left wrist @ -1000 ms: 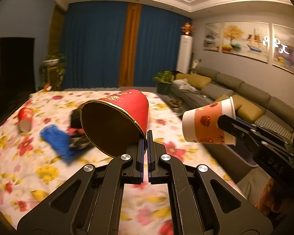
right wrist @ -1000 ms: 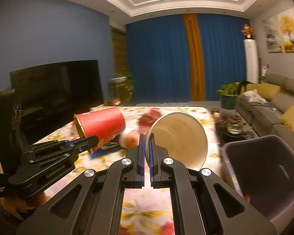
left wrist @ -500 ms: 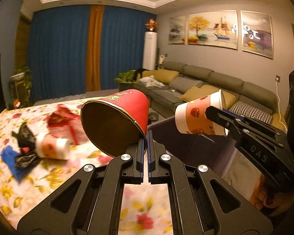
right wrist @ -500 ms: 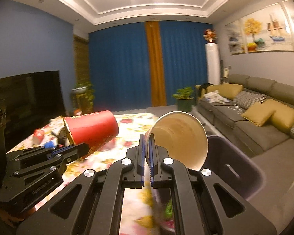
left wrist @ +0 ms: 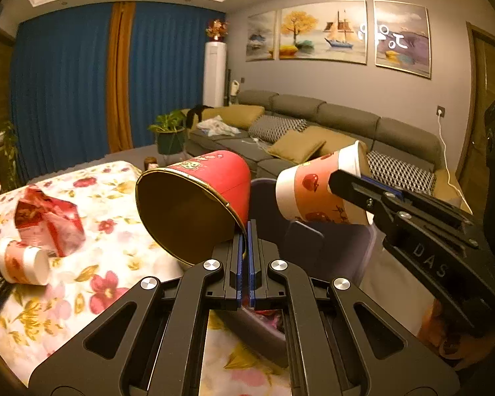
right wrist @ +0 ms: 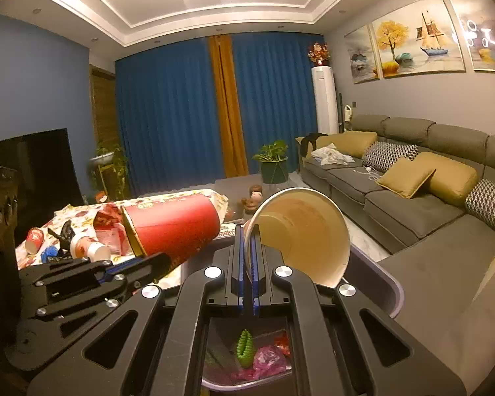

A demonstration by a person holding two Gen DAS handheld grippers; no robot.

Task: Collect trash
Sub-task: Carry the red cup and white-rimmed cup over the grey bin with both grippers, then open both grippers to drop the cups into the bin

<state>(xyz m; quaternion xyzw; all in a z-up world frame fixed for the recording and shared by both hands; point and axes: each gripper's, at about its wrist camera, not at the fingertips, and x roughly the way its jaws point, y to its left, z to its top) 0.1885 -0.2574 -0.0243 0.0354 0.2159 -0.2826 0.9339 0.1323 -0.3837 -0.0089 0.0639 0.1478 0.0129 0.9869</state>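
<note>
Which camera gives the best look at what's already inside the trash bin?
The right wrist view: it looks down into the bin, showing a green ridged piece and pink wrapper at the bottom. The left wrist view catches only the bin's rim and wall behind the red cup, with a sliver of its contents.

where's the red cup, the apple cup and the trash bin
red cup (left wrist: 221, 178): left wrist view, on its red outer wall.
apple cup (left wrist: 313, 191): left wrist view, on its printed side.
trash bin (right wrist: 387, 285): right wrist view, on its pale rim at the right.
</note>
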